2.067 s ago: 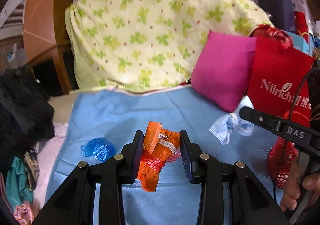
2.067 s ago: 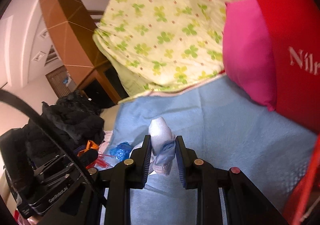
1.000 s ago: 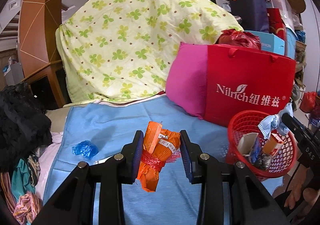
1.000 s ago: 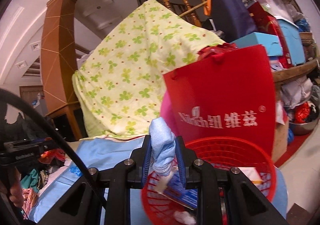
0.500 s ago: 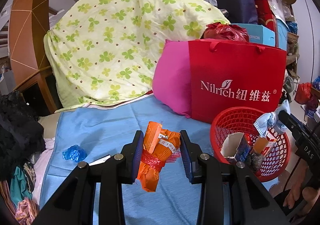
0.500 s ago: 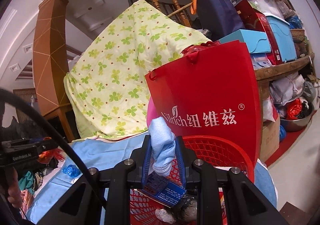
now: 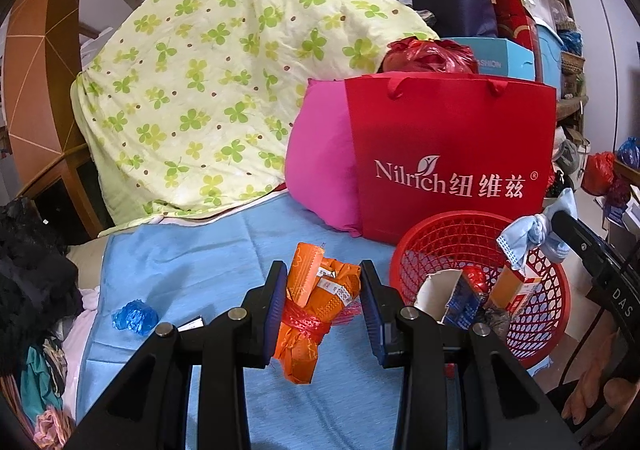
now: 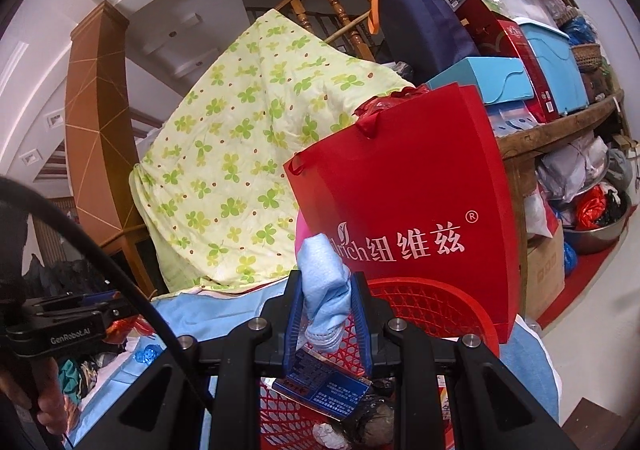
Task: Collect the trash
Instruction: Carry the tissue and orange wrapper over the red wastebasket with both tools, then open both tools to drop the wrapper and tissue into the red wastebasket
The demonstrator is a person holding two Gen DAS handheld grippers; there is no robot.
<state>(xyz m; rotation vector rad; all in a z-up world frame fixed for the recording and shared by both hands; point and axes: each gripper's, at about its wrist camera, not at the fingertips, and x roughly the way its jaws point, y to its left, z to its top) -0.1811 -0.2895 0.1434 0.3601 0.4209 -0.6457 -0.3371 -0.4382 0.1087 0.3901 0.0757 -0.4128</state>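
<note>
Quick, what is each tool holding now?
Left tool: closed on the orange wrapper bundle.
Right tool: closed on the blue face mask.

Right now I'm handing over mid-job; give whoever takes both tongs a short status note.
Left tongs: shut on an orange wrapper, above the blue sheet, to the left of the red basket.
Right tongs: shut on a blue mask, above the basket.
Done: basket already holds a torn carton, small boxes and wrappers.
Left: release the mask, then the wrapper, into the basket. A blue crumpled piece and a small card on the sheet probably come next.
</note>
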